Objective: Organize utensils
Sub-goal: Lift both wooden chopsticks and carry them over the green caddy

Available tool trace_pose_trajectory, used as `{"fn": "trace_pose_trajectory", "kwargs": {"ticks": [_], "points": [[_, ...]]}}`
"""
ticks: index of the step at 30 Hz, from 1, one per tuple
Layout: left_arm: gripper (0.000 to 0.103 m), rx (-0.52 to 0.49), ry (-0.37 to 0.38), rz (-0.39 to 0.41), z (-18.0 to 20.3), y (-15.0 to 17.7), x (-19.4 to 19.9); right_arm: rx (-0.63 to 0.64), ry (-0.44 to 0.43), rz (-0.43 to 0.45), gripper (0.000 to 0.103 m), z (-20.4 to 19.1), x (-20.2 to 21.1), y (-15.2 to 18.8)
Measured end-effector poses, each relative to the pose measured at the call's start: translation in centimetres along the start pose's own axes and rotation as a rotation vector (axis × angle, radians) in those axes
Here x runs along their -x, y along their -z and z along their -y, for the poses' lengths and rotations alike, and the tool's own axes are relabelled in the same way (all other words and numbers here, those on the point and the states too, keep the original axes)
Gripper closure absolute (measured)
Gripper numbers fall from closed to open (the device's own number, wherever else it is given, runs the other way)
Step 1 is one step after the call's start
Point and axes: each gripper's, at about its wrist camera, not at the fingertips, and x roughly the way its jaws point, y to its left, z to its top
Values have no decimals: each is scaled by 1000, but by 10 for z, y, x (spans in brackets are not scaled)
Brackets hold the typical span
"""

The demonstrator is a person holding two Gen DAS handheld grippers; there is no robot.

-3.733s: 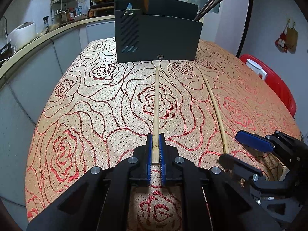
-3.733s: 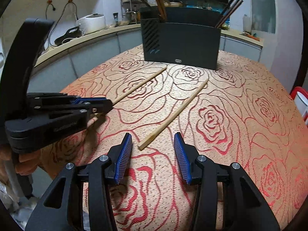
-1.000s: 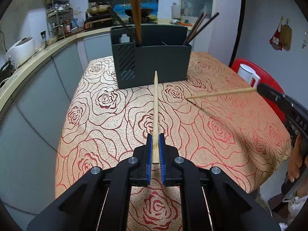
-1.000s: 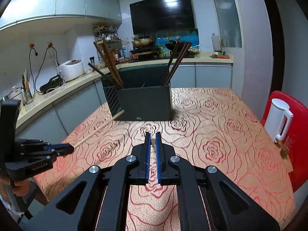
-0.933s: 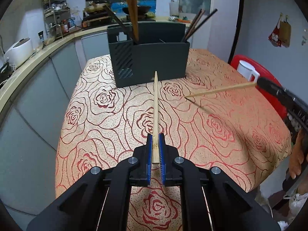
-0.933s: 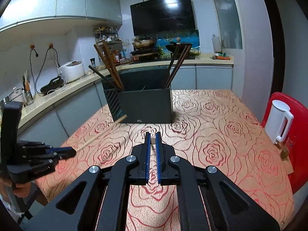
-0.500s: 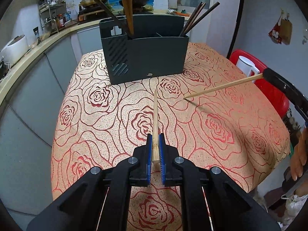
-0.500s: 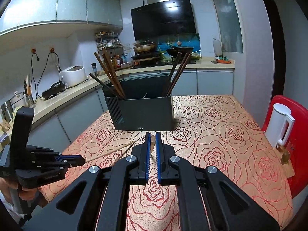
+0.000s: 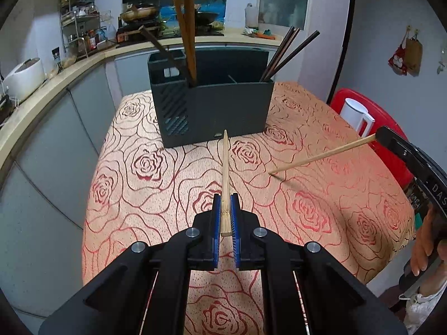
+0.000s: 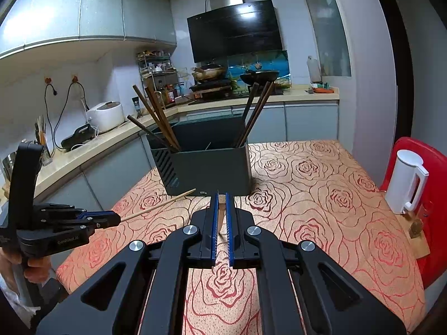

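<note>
In the left wrist view my left gripper (image 9: 225, 203) is shut on the thick end of a light wooden chopstick (image 9: 225, 167). It is held above the rose-patterned table (image 9: 134, 195), tip toward the dark grey utensil holder (image 9: 215, 111). My right gripper (image 10: 221, 195) is shut on a second light chopstick (image 10: 221, 213), seen end-on between its blue pads. That chopstick (image 9: 321, 157) slants in from the right in the left wrist view. Brown chopsticks (image 9: 187, 28) stand in the holder's left compartment and dark ones (image 9: 285, 53) in its right. The middle compartment looks empty.
A white kettle (image 10: 405, 181) stands on a red chair (image 10: 430, 167) at the table's right edge. A kitchen counter (image 10: 92, 145) with a rice cooker (image 10: 106, 115) curves behind and to the left. A hand (image 9: 427, 248) grips the right tool.
Both chopsticks went from lying on the table to being held in the air; the right gripper shut on its one. In the last second the left gripper moved nearer the holder.
</note>
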Motion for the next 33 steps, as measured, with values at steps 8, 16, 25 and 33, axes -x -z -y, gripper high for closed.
{"fn": "trace_pose_trajectory", "kwargs": {"ticks": [8,16,25,33], "points": [[96,-9,11,-1,-1,-17,4,10,-20,23,97,-1,-7,-23],[96,-72,-5,-45,5,-26,5,39,-47,87,97,-13,-7,-57],[96,-77,6,-2,0,-57,30,69,-48,151,97,-16,0,-101],[96,-104,-2,34,-1,-83,57,74,-29,227,97,-8,9,-151]]}}
